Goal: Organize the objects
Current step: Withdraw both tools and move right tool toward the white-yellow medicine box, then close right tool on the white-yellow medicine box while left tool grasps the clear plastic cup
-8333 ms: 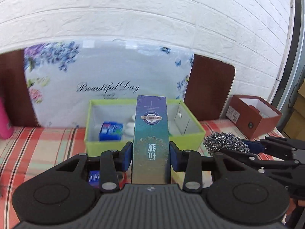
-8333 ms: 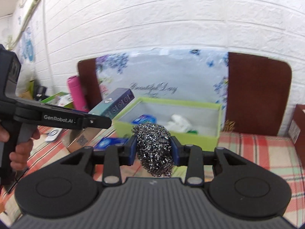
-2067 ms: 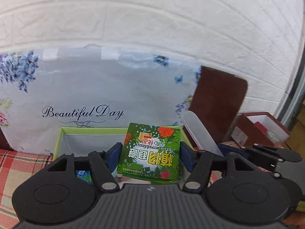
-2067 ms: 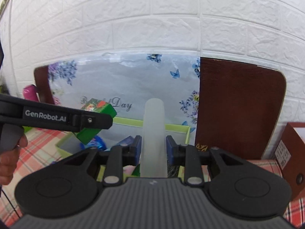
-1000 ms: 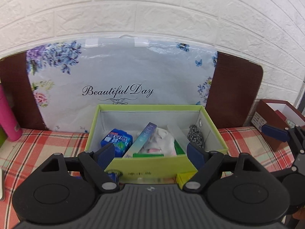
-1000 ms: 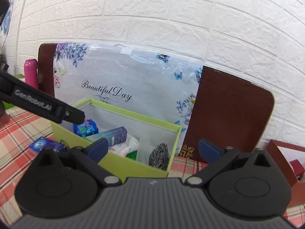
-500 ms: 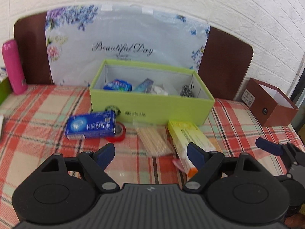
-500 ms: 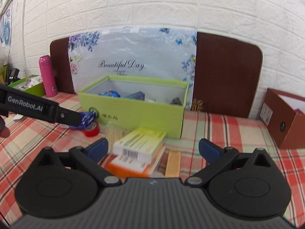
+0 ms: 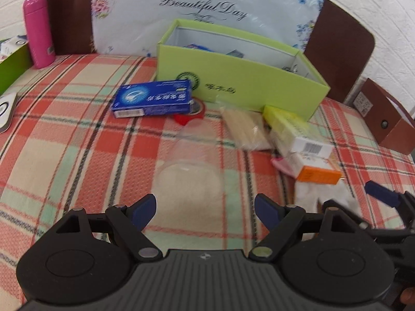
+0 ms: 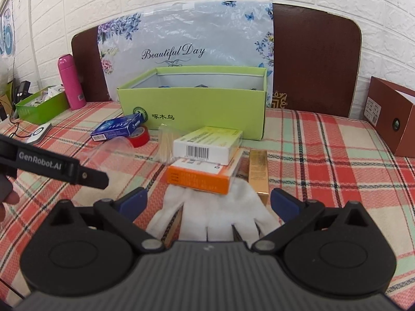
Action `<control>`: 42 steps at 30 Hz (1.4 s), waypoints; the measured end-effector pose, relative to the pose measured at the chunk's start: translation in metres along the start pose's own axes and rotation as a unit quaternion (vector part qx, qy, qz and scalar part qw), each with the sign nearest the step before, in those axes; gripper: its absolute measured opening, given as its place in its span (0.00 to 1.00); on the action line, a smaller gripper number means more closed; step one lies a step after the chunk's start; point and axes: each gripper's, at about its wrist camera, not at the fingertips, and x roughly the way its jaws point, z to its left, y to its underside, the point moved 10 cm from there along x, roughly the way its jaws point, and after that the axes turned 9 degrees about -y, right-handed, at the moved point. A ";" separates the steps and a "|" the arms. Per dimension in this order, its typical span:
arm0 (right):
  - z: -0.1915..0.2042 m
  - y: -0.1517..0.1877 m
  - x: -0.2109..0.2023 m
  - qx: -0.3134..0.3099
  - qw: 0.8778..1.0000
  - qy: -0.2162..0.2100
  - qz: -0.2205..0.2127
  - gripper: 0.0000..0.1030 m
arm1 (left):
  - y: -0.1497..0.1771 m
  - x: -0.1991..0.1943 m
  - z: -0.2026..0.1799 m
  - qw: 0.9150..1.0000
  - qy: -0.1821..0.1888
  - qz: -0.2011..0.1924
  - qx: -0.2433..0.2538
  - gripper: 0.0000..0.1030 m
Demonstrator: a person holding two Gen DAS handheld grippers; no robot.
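A green open box (image 9: 241, 77) (image 10: 197, 108) stands at the back of the plaid cloth, with several items inside. In front of it lie a blue carton (image 9: 153, 99) (image 10: 116, 127), a red tape roll (image 10: 140, 136), a bag of sticks (image 9: 246, 129), a clear plastic cup (image 9: 192, 165) on its side, a yellow-white carton (image 10: 207, 145) stacked on an orange one (image 10: 202, 176), a gold box (image 10: 258, 171) and a white glove (image 10: 215, 215). My left gripper (image 9: 205, 207) is open just short of the cup. My right gripper (image 10: 207, 202) is open over the glove.
A pink bottle (image 9: 37, 29) and a green tray (image 10: 39, 106) stand at the left. A brown box (image 10: 389, 114) sits at the right edge. A floral bag and dark boards lean on the brick wall behind. A white round device (image 10: 39, 132) lies at the left.
Both grippers have let go of their earlier items, which are now in the green box. They pulled back and sank toward the cloth, left nearing the clear cup, right nearing the white glove.
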 end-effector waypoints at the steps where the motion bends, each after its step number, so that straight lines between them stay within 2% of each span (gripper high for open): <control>1: 0.000 -0.003 0.002 0.000 1.000 0.001 -0.003 1.00 | 0.002 0.001 0.006 1.000 -0.006 0.002 -0.004 0.84; 6: 0.002 -0.027 0.029 0.011 1.000 -0.003 -0.008 1.00 | 0.010 0.005 0.032 0.999 -0.027 0.012 -0.028 0.84; 12: -0.002 -0.037 0.071 0.000 1.000 0.030 0.008 0.98 | 0.006 0.010 0.037 0.999 -0.031 0.012 -0.028 0.83; 13: -0.004 -0.037 0.073 0.002 0.999 0.034 0.011 0.81 | 0.004 0.010 0.035 0.999 -0.027 0.010 -0.027 0.83; 14: -0.005 -0.038 0.072 0.007 0.999 0.033 0.008 0.68 | 0.001 0.010 0.032 0.999 -0.022 0.005 -0.026 0.83; 15: -0.005 -0.038 0.068 0.012 1.000 0.028 0.003 0.67 | -0.003 0.010 0.030 1.000 -0.018 0.000 -0.026 0.83; 20: 0.005 -0.035 0.034 -0.011 1.000 0.000 -0.017 0.67 | -0.031 0.021 0.015 0.999 -0.013 -0.024 -0.020 0.84; 24: 0.030 -0.019 -0.005 -0.042 0.998 -0.043 -0.023 0.67 | -0.041 0.042 0.009 0.999 -0.031 -0.016 -0.002 0.84; 28: 0.055 0.010 -0.033 -0.059 0.994 -0.091 -0.011 0.67 | -0.036 0.053 0.017 0.999 -0.031 -0.002 -0.012 0.84; 31: 0.068 0.043 -0.040 -0.049 0.990 -0.126 0.031 0.67 | -0.026 0.049 0.026 0.999 -0.015 0.004 -0.035 0.84; 34: 0.074 0.076 -0.039 -0.061 0.988 -0.124 0.075 0.66 | -0.022 0.036 0.034 0.998 -0.010 0.002 -0.057 0.84; 36: 0.075 0.082 -0.040 -0.079 0.987 -0.114 0.080 0.67 | -0.027 0.028 0.035 0.997 -0.002 -0.003 -0.079 0.84; 39: 0.075 0.077 -0.041 -0.064 0.989 -0.111 0.069 0.80 | -0.039 0.021 0.025 0.996 0.009 -0.018 -0.090 0.86; 42: 0.074 0.072 -0.041 -0.045 0.991 -0.115 0.058 0.83 | -0.051 0.030 0.015 0.996 -0.023 -0.044 -0.067 0.89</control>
